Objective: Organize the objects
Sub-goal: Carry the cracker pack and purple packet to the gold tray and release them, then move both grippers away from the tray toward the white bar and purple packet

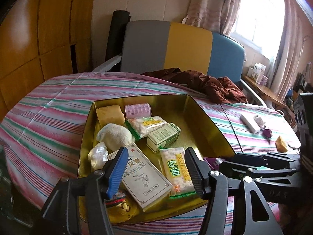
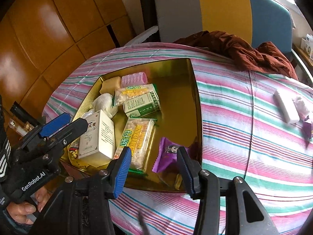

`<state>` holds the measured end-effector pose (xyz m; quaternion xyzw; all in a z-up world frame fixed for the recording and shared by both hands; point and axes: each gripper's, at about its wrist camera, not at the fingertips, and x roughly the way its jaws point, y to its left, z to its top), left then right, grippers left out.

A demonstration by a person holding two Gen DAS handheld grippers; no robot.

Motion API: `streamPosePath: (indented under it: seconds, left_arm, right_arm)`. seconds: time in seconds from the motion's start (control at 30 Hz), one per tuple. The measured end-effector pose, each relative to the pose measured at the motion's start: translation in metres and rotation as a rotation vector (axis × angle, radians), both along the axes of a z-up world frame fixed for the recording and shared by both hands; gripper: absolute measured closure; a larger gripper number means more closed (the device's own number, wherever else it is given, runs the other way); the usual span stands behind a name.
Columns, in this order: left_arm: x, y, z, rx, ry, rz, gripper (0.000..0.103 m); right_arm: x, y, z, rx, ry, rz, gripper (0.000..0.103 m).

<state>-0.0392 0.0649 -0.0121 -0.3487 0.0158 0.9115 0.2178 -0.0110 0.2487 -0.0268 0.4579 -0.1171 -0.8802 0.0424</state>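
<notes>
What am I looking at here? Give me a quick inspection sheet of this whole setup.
Surface: striped bedsheet.
Job's things: gold tin holds a pink roller, two snack packs, a green box, a white box, a sock ball and a purple wrapper.
Clutter: white block, yellow sponge piece and small wrapped bits loose on the sheet; brown garment.
Grippers: left gripper and right gripper, jaws open, empty.
Cables: nothing seen.
Surroundings: wooden wardrobe, tricolour headboard, curtained window.
</notes>
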Motion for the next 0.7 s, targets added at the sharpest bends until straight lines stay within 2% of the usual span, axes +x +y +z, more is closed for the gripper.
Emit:
streamPosePath:
  seconds: [0.3,0.7]
  left_arm:
    - [0.010,0.010,0.006,-0.032,0.036,-0.035,0.036]
    - [0.018,0.029,0.008,-0.067,0.048,-0.089,0.034]
  right_arm:
    - [0.003,0.013,0.009,0.028,0.018,-0.030,0.054]
    - [0.010,0.064,0.011,0.057,-0.009,-0.156,0.054]
